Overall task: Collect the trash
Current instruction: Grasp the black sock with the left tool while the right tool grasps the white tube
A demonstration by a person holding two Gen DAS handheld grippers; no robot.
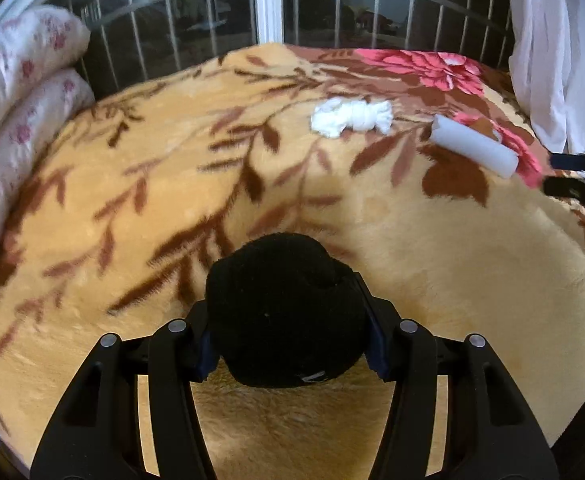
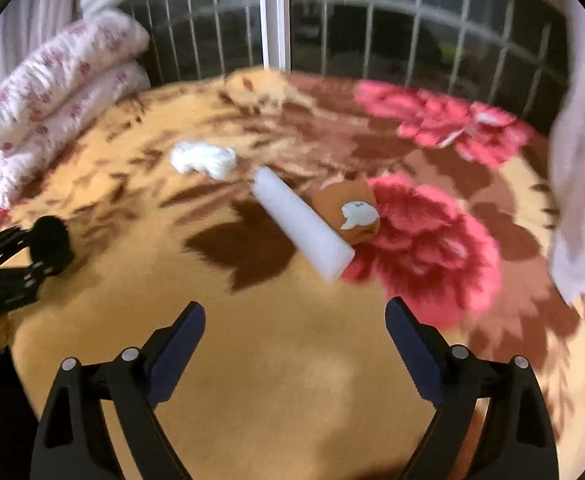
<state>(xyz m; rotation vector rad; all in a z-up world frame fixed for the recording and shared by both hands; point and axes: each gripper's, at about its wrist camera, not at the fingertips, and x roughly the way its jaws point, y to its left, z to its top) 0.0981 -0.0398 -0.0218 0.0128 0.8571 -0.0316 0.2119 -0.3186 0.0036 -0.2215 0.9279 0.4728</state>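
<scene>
My left gripper (image 1: 288, 328) is shut on a black fuzzy bundle (image 1: 284, 280), held over the tan flowered blanket (image 1: 452, 272). Farther back on the blanket lie a crumpled white tissue (image 1: 350, 117) and a white tube (image 1: 474, 146). My right gripper (image 2: 296, 312) stands open with nothing between its fingers, just short of the white tube (image 2: 302, 222). A crumpled orange-brown packet (image 2: 348, 210) leans against the tube's far side. The tissue (image 2: 204, 158) is to the tube's left. The left gripper with the black bundle (image 2: 48, 246) shows at the left edge of the right wrist view.
A folded white quilt with pink flowers (image 2: 52, 96) is stacked at the bed's back left. A barred window (image 1: 268, 4) runs behind the bed. A white curtain (image 2: 584, 184) hangs at the right. The right gripper's dark fingers (image 1: 580, 184) show at the left wrist view's right edge.
</scene>
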